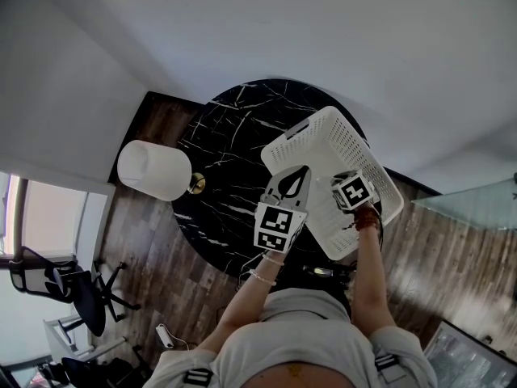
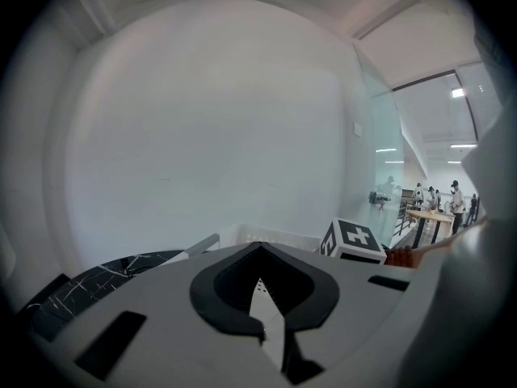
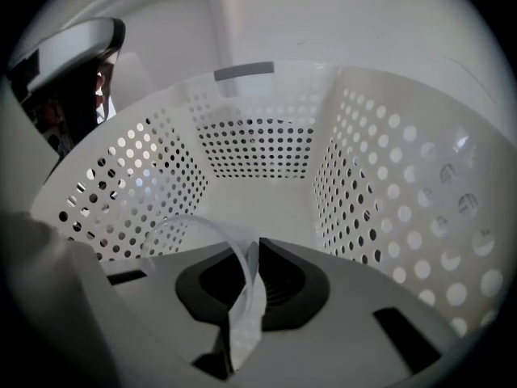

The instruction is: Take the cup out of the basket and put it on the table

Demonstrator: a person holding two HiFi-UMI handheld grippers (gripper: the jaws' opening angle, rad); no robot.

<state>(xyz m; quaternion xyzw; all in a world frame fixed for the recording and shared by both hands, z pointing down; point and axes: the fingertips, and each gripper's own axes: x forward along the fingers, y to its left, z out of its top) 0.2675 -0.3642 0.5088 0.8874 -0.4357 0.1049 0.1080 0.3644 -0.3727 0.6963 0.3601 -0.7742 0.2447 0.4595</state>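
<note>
Right gripper [image 3: 250,246] is down inside the basket [image 3: 145,176], jaws nearly closed and pinching the thin wall of the clear cup [image 3: 246,305] just under its rim. The rim arcs out to the left of the jaws in the right gripper view. Cup is inside the basket, at the near end by the person. The jaws hide its base, so can't tell if it sits on the basket floor or is off it. Rest of the basket floor in that view is bare, with perforated walls on three sides. Basket is white and sits on the right part of the round black marble tabletop [image 1: 226,176], its near end overhanging the tabletop edge. Left gripper [image 2: 258,247] hangs over the tabletop just left of the basket, beside its near-left wall and pointing roughly level, jaws together with nothing between them. In the left gripper view the right gripper's marker cube [image 2: 355,241] shows just past the basket rim. A white cylinder [image 1: 153,169] stands at the left edge of the tabletop, well apart from both grippers. Wood floor [image 1: 145,241] below, black chair [image 1: 81,291] at lower left
</note>
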